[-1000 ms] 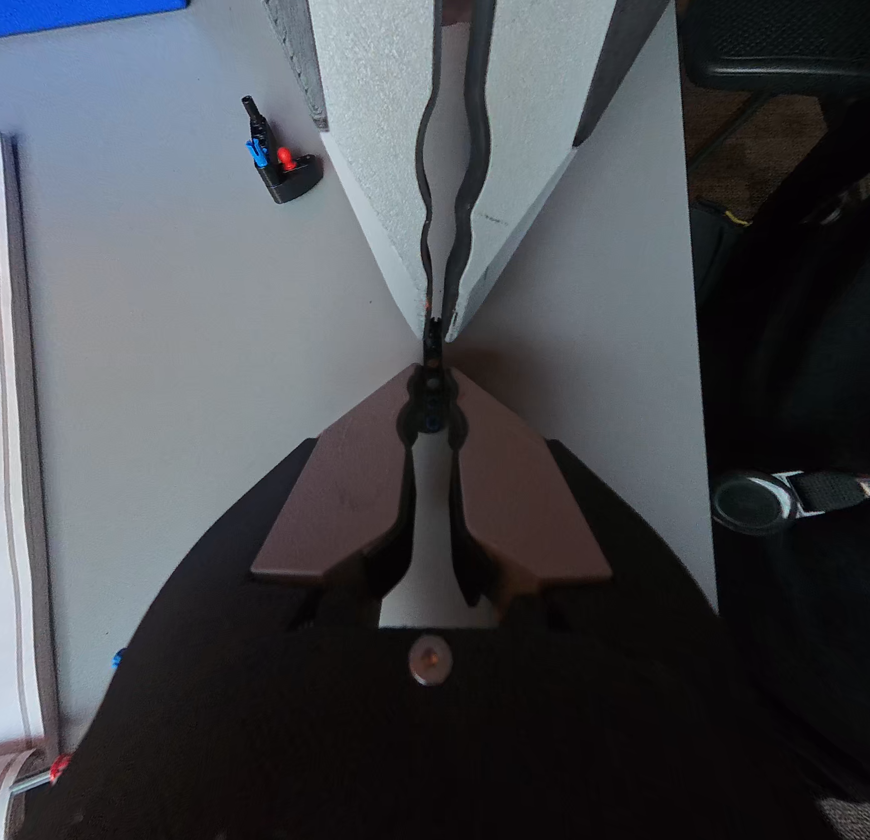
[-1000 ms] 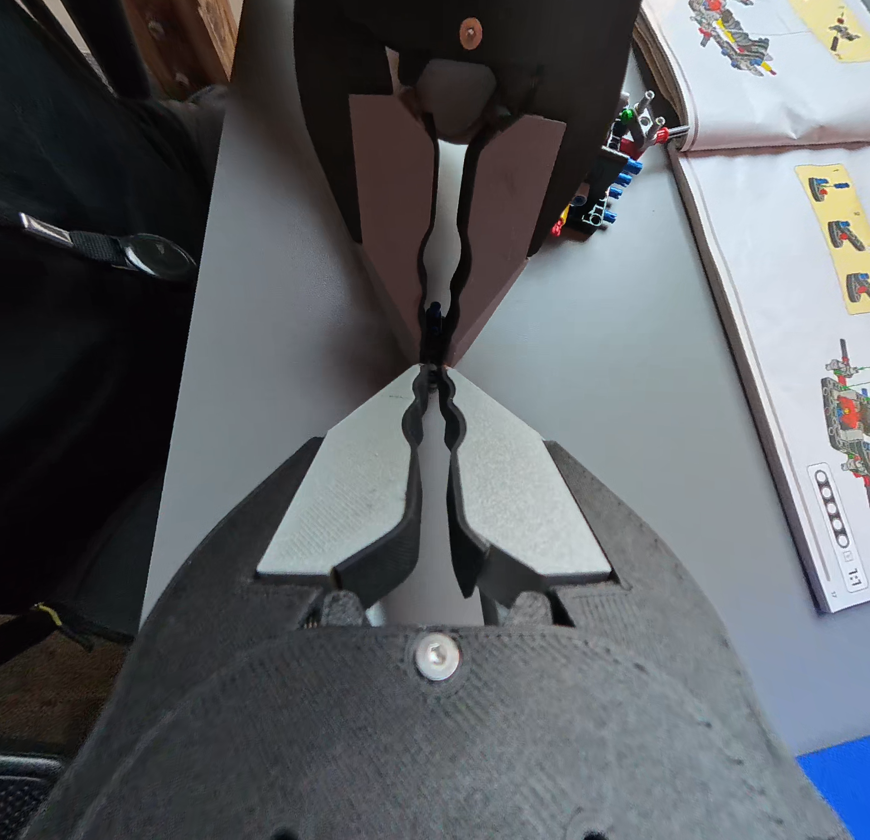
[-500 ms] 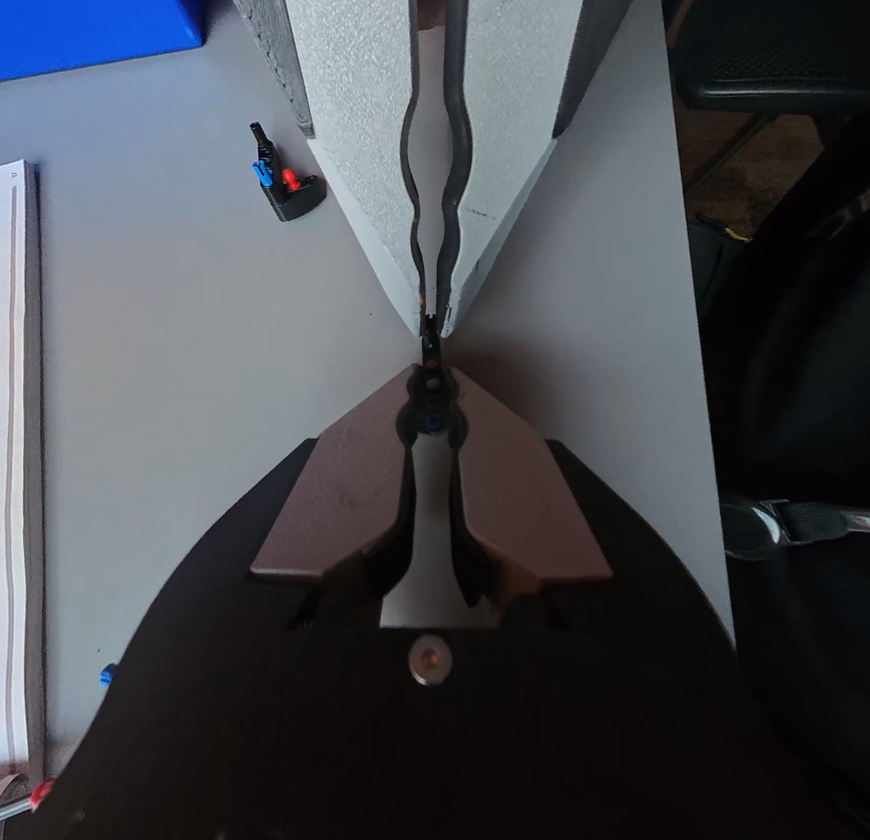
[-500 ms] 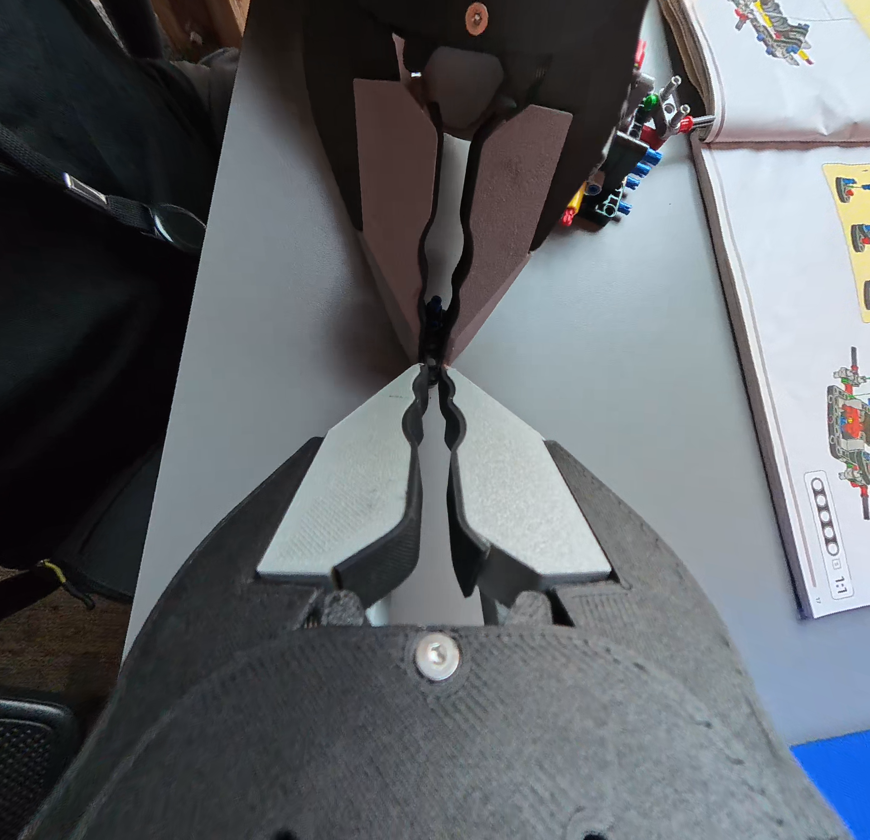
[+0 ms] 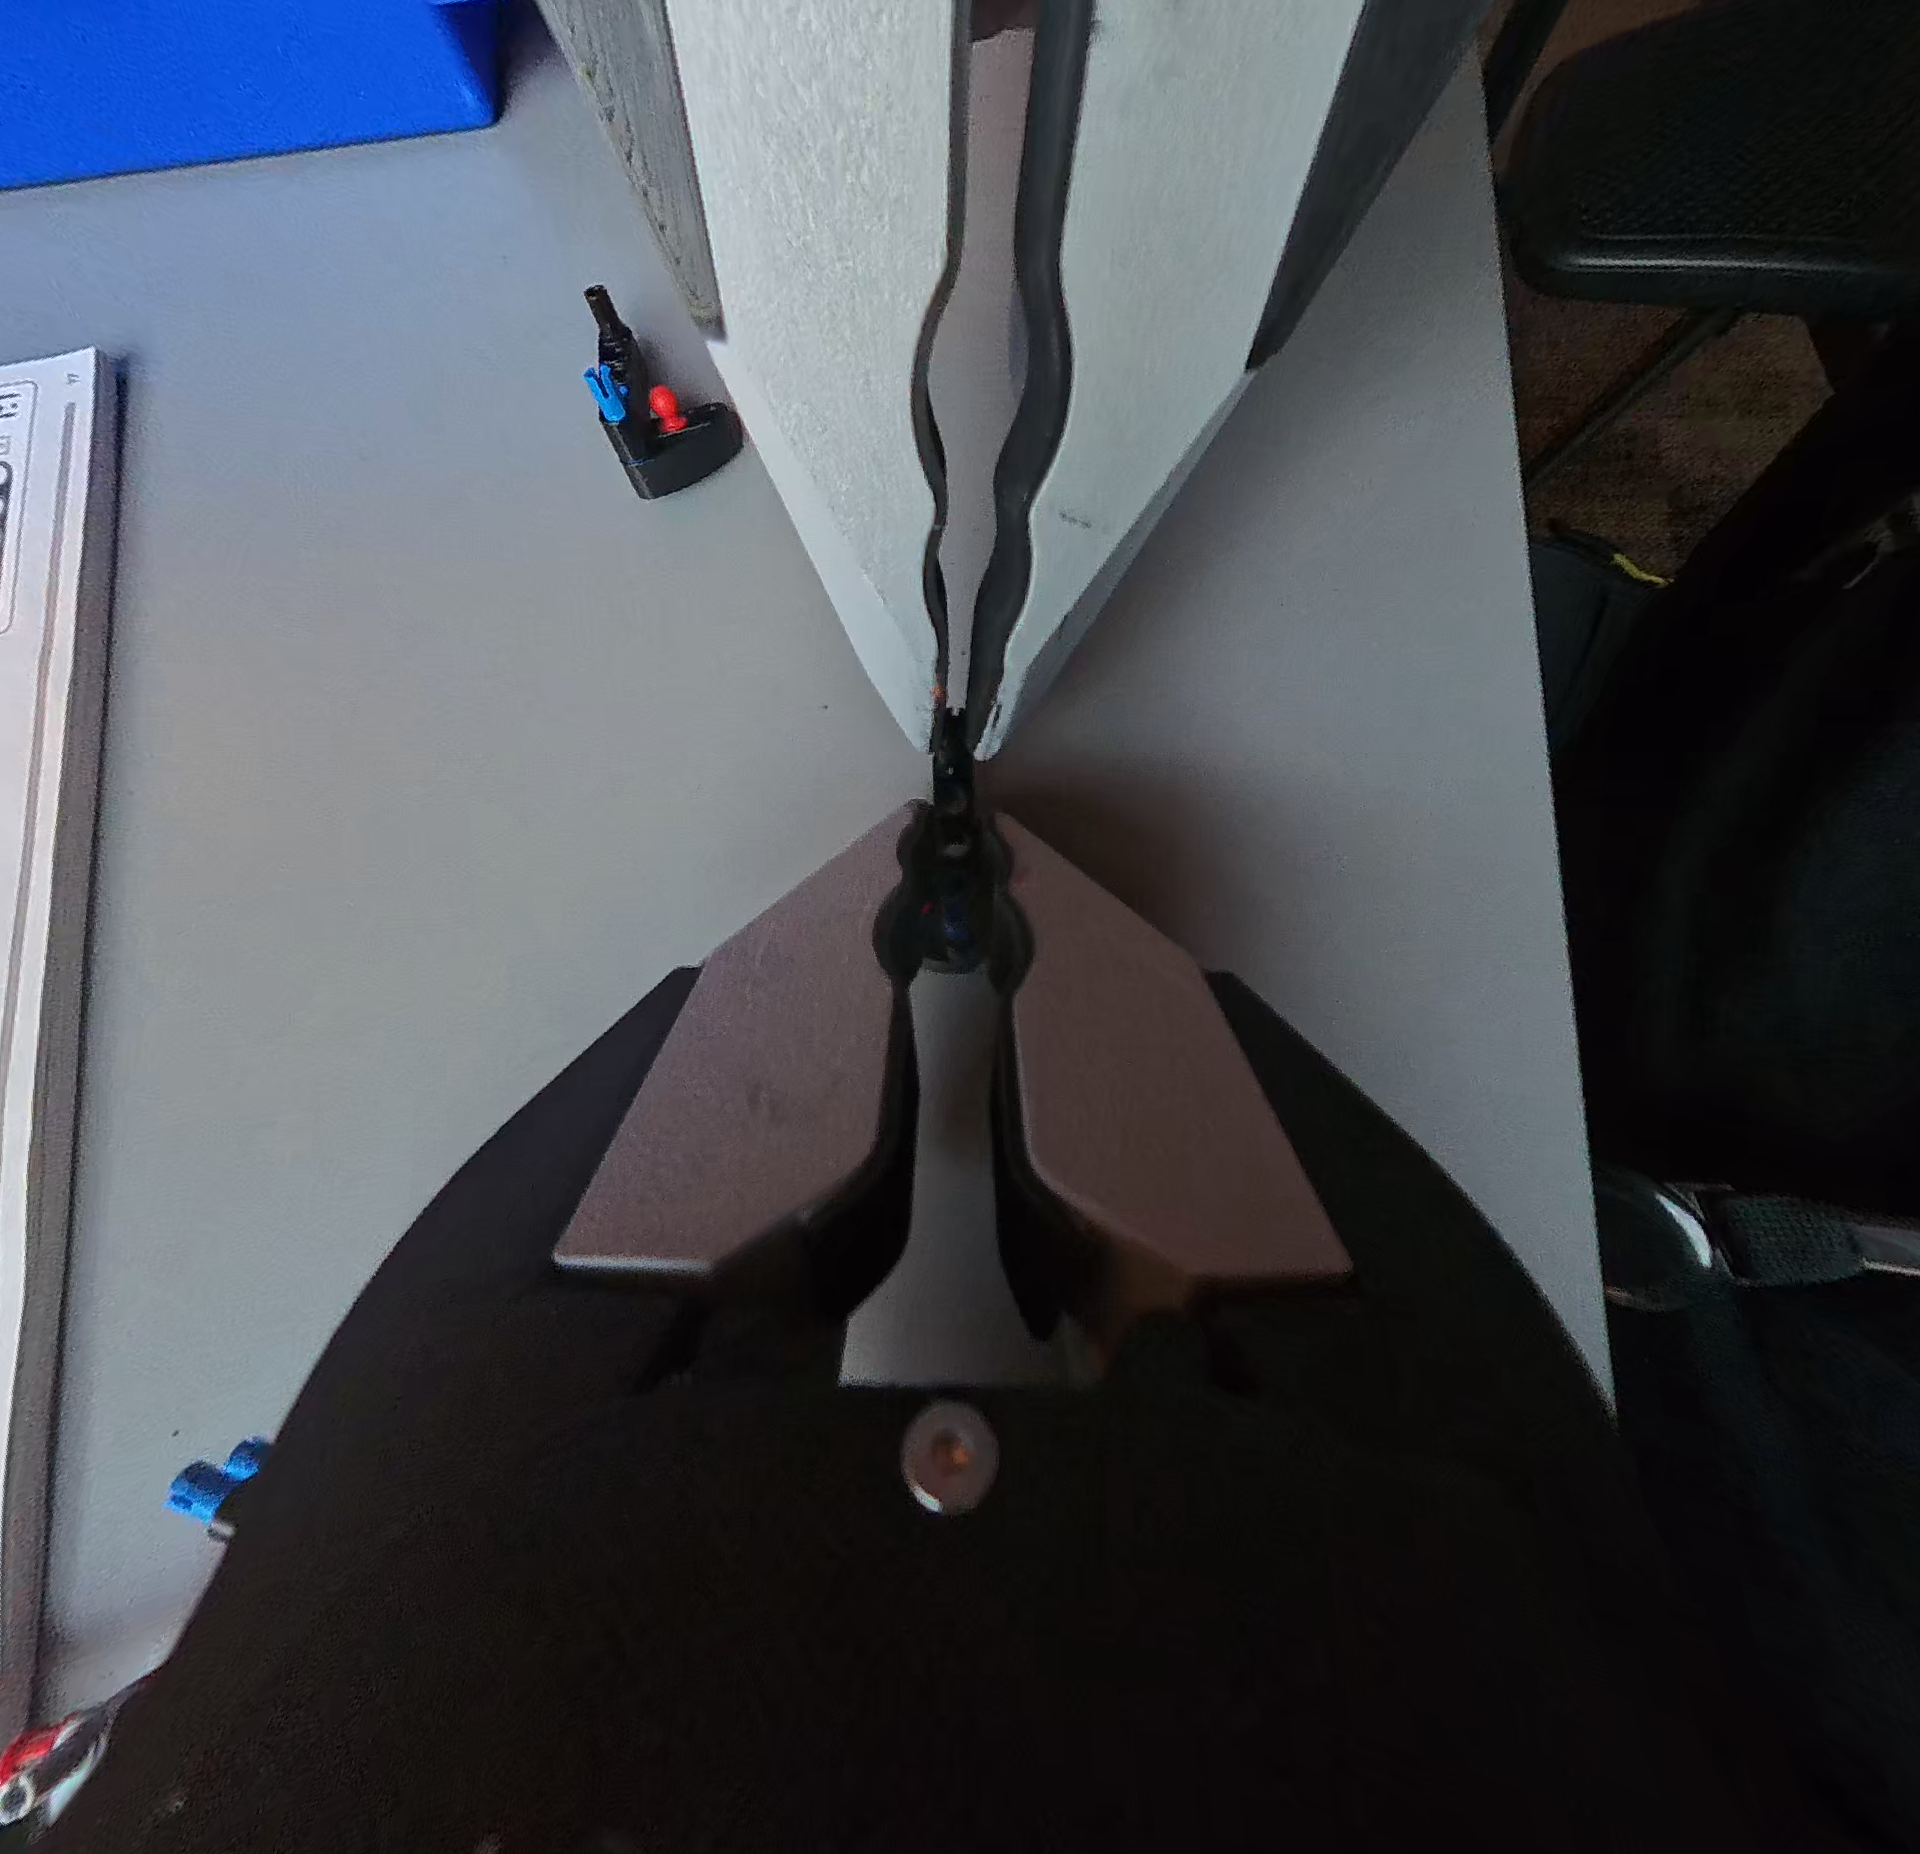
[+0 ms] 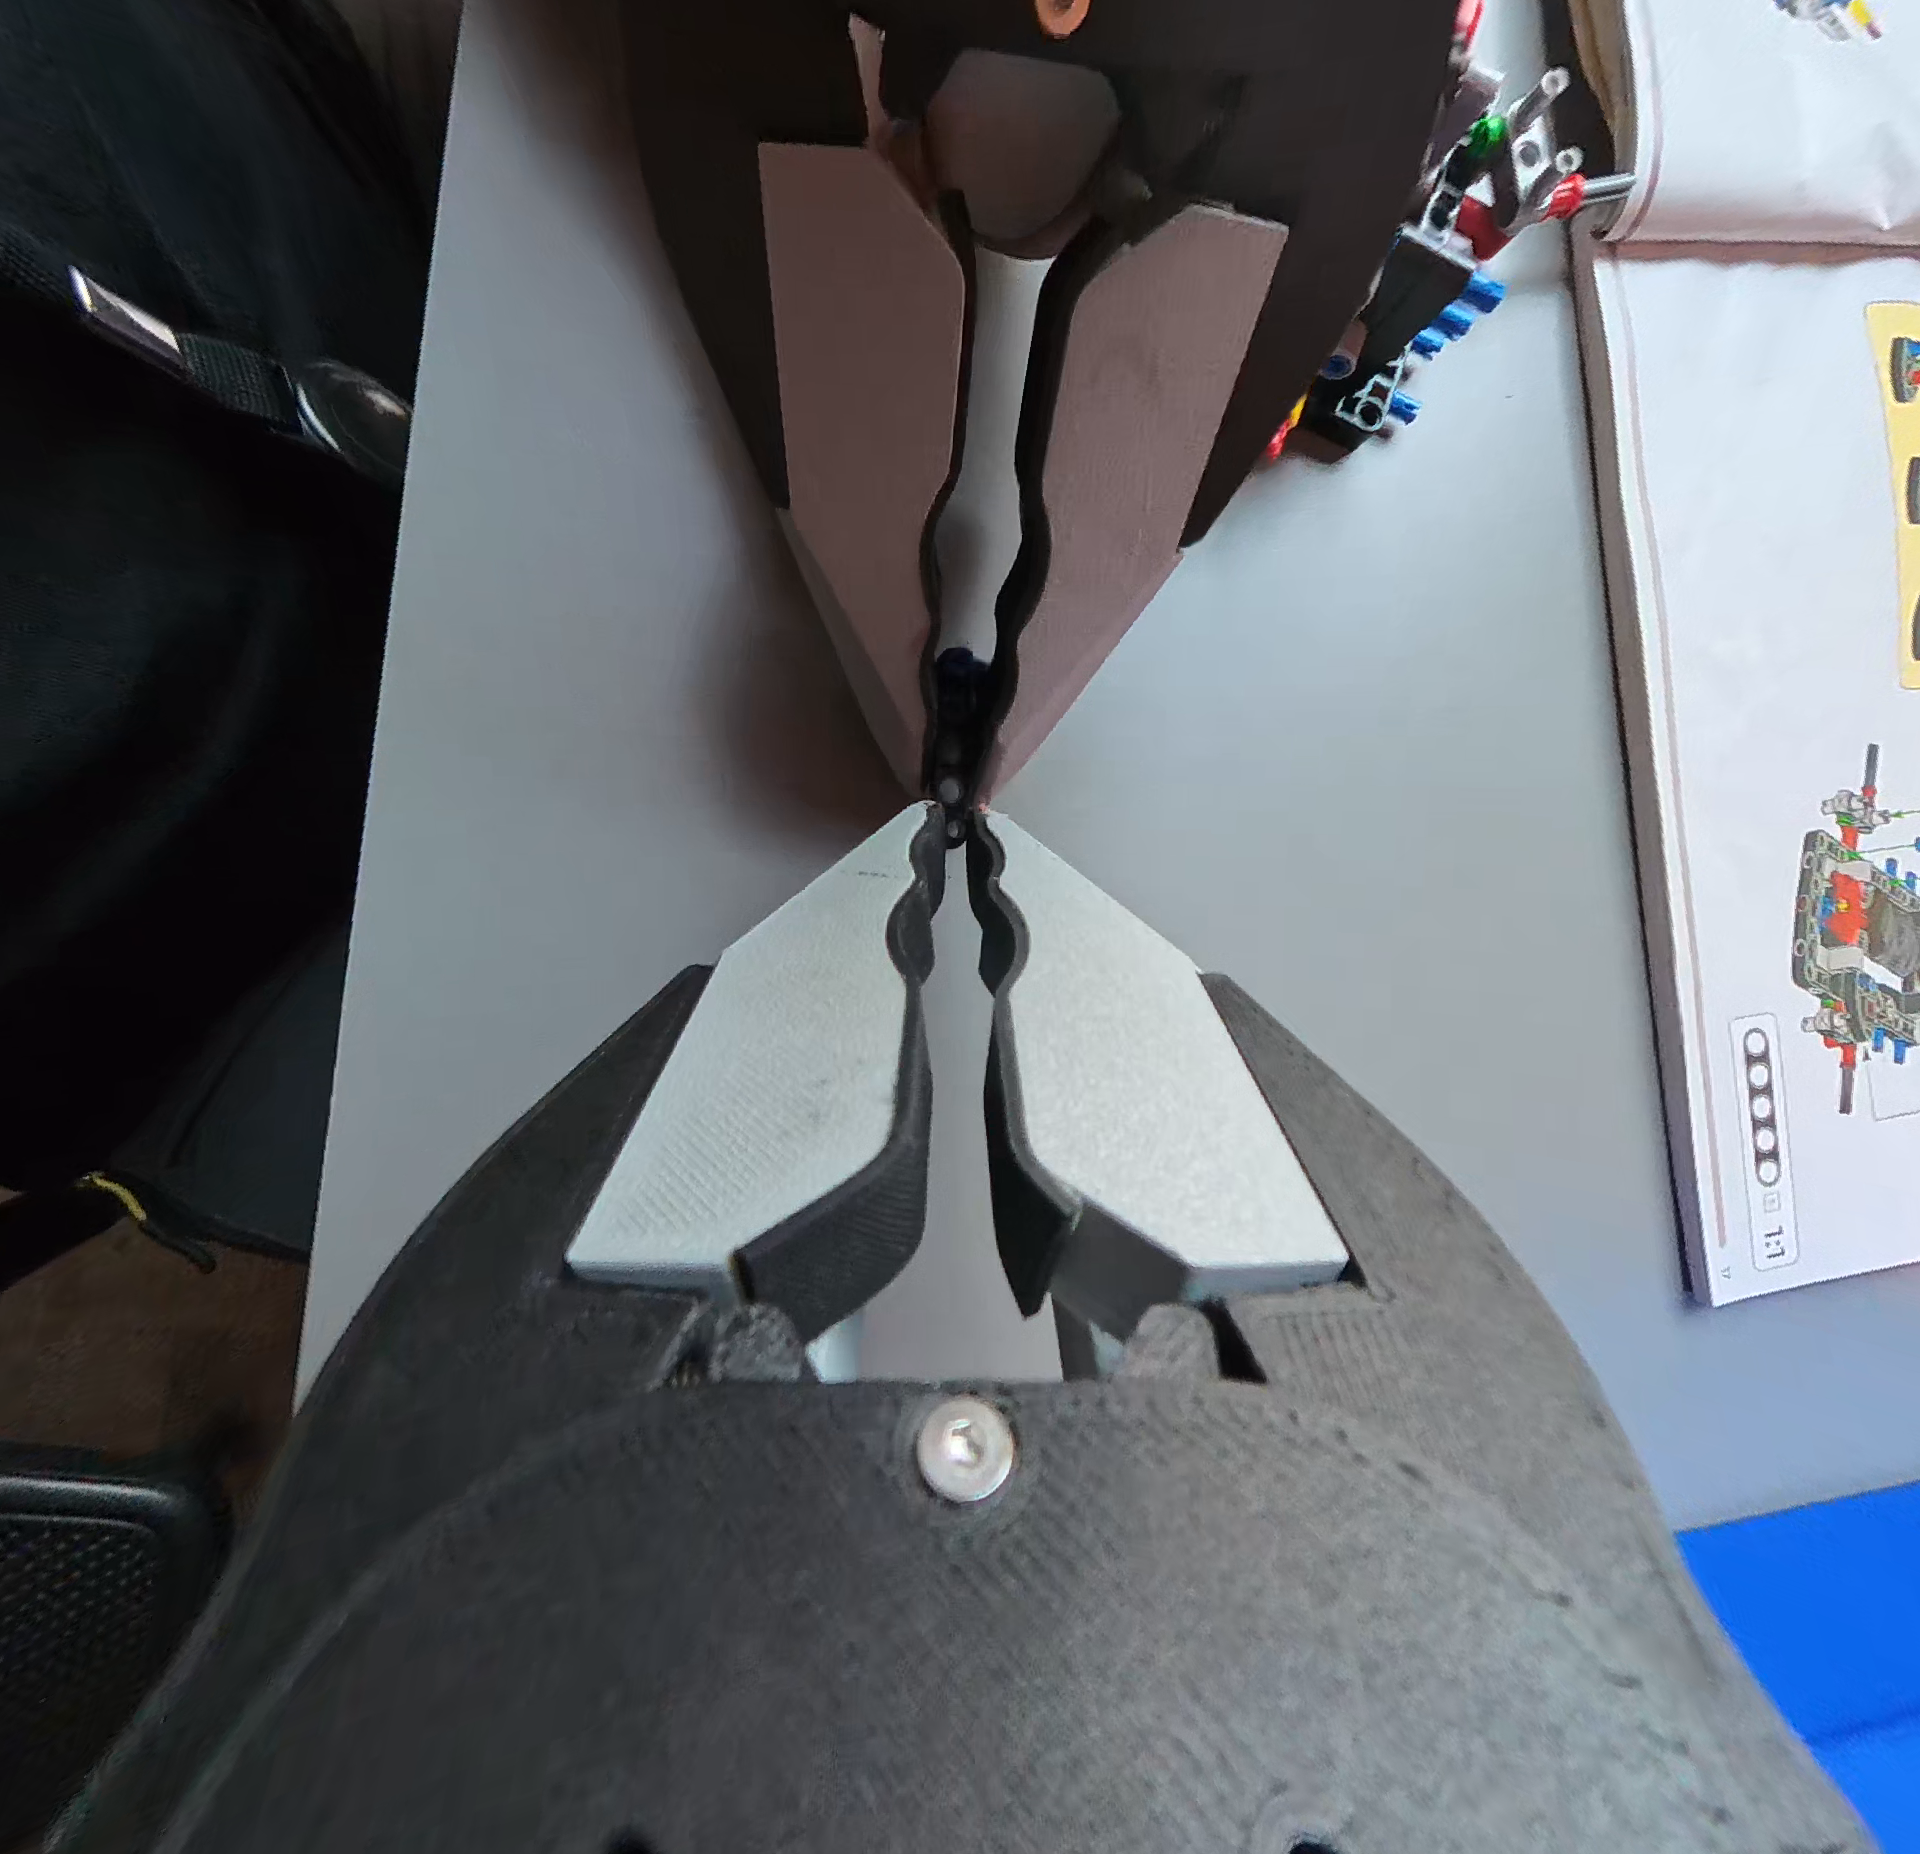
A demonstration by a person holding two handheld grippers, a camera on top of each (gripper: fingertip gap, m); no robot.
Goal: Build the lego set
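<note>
A thin black lego beam (image 5: 952,781) with a blue pin (image 5: 954,926) in it hangs above the grey table (image 5: 416,869), held between both grippers. My left gripper (image 5: 951,817), with brown fingers, is shut on its near end. My right gripper (image 5: 958,729), with grey fingers, comes from the far side and is shut on the other end, tip to tip with the left. In the right wrist view, the right gripper (image 6: 951,822) pinches the beam (image 6: 954,739) and the left gripper (image 6: 954,778) faces it.
A small black L-piece with blue and red pins (image 5: 670,433) lies on the table. A part-built lego assembly (image 6: 1423,277) sits by the open instruction booklet (image 6: 1766,661). There is a blue box (image 5: 239,48), a loose blue pin (image 5: 213,1482), the table edge (image 5: 1548,869) and a black chair (image 5: 1714,142). The grippers are tip to tip, or close to it.
Both grippers stay shut on the black beam, tip to tip. The pair has drifted slightly over the table, so the booklet and L-piece have shifted in view.
</note>
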